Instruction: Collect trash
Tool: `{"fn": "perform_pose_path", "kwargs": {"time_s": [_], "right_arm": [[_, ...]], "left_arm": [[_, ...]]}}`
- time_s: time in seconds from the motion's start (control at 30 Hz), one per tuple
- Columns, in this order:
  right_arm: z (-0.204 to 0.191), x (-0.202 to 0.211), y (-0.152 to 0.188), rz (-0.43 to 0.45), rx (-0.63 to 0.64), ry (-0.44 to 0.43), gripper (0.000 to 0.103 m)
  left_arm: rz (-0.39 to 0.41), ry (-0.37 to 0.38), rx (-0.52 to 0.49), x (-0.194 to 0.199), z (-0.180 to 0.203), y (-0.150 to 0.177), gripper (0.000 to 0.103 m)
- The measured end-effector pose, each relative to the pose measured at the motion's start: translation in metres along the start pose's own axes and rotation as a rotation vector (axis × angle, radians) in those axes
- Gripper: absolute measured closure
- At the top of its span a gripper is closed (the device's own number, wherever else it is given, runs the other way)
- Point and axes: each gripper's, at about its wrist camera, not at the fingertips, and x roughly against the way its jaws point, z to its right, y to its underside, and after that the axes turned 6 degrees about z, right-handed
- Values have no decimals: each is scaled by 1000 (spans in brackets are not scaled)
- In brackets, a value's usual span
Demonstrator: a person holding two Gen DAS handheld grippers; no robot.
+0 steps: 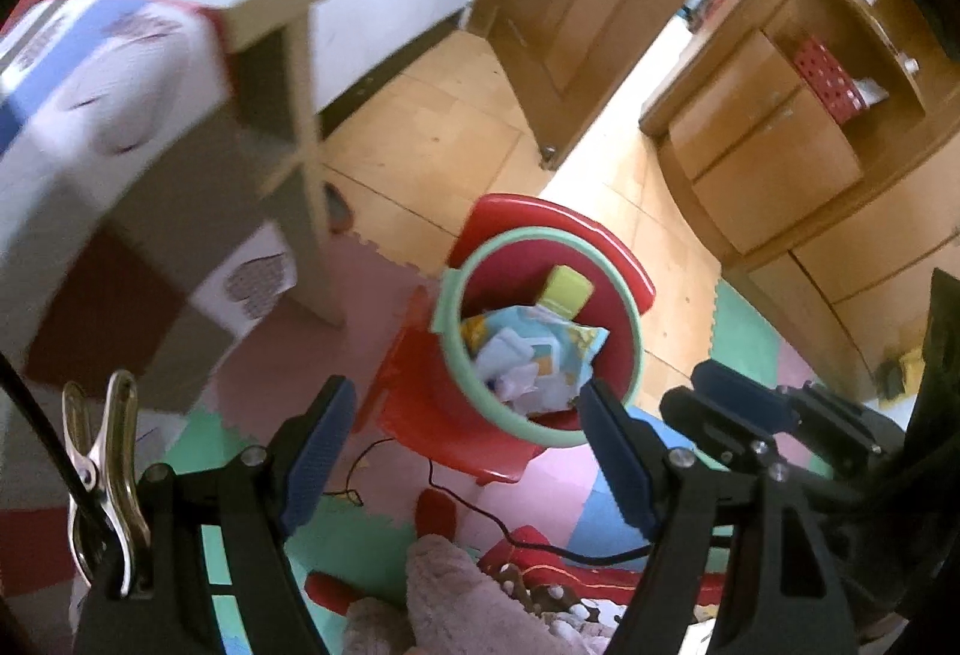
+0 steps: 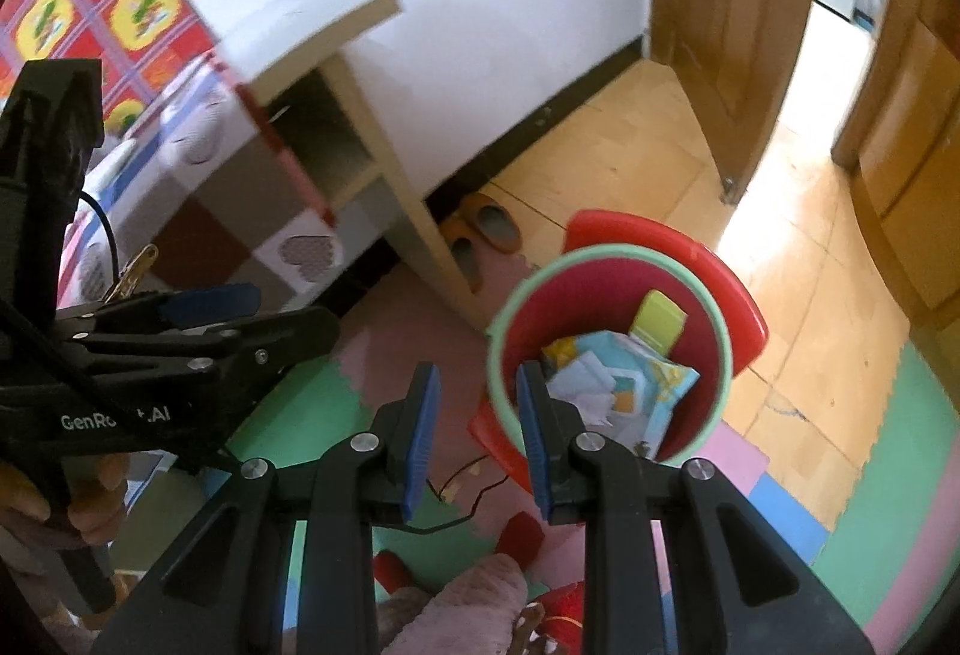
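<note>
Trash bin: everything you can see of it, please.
The trash bin is a round red bucket, plastic by the look, with a pale green rim. It stands upright on a red stool. Inside lie a light-blue printed packet, crumpled white paper and a yellow-green item. Neither gripper's jaws touch it.

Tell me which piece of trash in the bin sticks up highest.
The yellow-green bottle, leaning against the far wall of the red bin. It pokes up above the blue patterned wrapper and crumpled white paper, which lie lower in the pile.
</note>
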Motion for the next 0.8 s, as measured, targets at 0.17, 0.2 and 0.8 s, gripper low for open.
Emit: {"fn": "perform_pose_path", "kwargs": {"time_s": [0.17,0.2,0.8], "right_arm": [[-38,12,-7,20,61,-40,76],[-46,14,-8,24,72,-47,76],[-184,45,-23,73,271,-206,76]], "left_arm": [[36,-47,67,34,-31,9,23],[42,-54,78,40,-37,10,23],[116,-198,266,166,-136,44,23]]}}
